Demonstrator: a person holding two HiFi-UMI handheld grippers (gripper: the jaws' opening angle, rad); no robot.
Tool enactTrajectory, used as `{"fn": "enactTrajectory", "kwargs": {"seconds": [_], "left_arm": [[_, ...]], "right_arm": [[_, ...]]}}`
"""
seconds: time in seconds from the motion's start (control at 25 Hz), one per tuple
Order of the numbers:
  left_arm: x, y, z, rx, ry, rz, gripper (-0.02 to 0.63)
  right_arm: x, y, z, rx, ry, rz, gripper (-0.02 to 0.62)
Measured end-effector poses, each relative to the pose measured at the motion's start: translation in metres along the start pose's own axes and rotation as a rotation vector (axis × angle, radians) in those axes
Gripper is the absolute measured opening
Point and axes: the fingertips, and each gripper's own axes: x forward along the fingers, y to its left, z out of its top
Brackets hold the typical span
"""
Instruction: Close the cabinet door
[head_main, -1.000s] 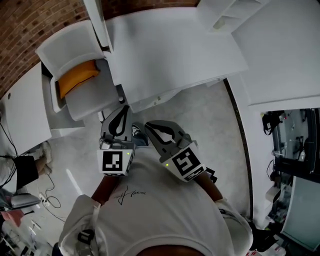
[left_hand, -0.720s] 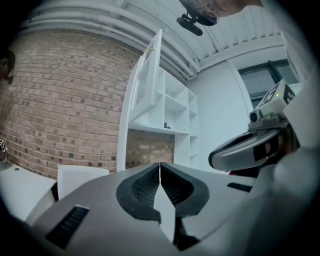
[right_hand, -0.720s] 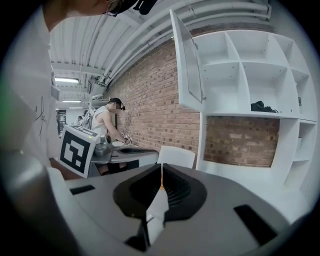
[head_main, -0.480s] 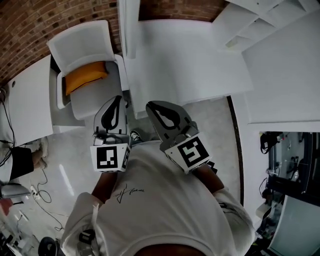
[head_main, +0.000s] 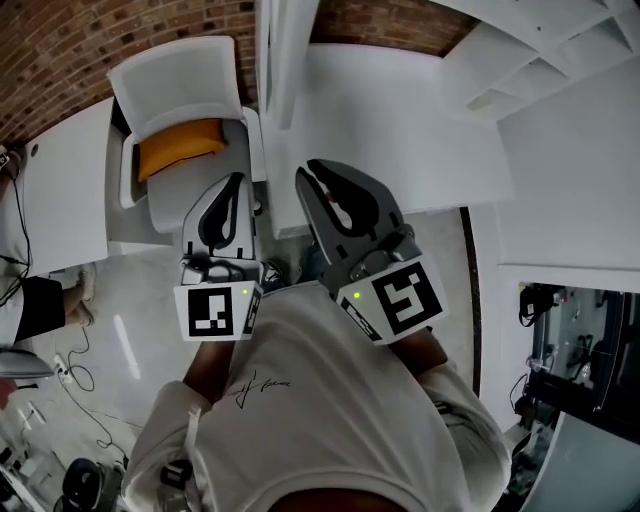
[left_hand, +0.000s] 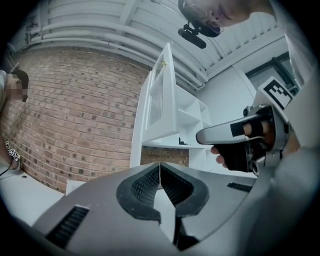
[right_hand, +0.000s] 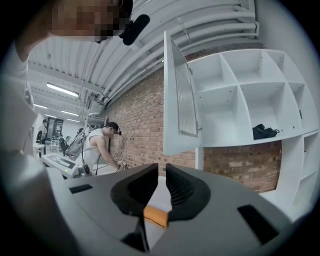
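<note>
Over the last second I have seen both grippers come up and forward in the head view, toward the cabinet. The right gripper has just been opening its jaws. There is now a narrow slit between them with nothing inside; the orange patch seen through the slit is probably the cushion on the chair below. The left gripper is clenched, pads together and empty.

For the task this means, in my judgement, that I am still in the approach and no push has begun.

The cabinet door stands wide open, swung out from the shelves. In the right gripper view it hangs above the jaws and slightly to their right, well apart from them. From the head view its thin edge lies ahead, between the two gripper tips. Neither gripper touches it.
</note>
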Motion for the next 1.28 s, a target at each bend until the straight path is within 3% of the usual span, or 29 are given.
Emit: {"fn": "enactTrajectory", "kwargs": {"seconds": [0.24, 0.48, 0.76, 1.28], "left_arm": [[0.011, 0.004, 0.005, 0.003, -0.005, 0.025, 0.017], [0.015, 0.013, 0.009, 0.011, 0.002, 0.039, 0.017], [0.014, 0.016, 0.008, 0.008, 0.008, 0.042, 0.017], [0.009, 0.013, 0.002, -0.009, 0.028, 0.05, 0.017]], "right_arm": [[0.019, -0.008, 0.03, -0.006, -0.072, -0.004, 0.123], [0.039, -0.013, 0.046, -0.017, -0.102, -0.036, 0.144], [0.047, -0.012, 0.055, -0.015, -0.13, -0.099, 0.129], [0.046, -0.012, 0.051, 0.007, -0.117, -0.13, 0.078]]}}
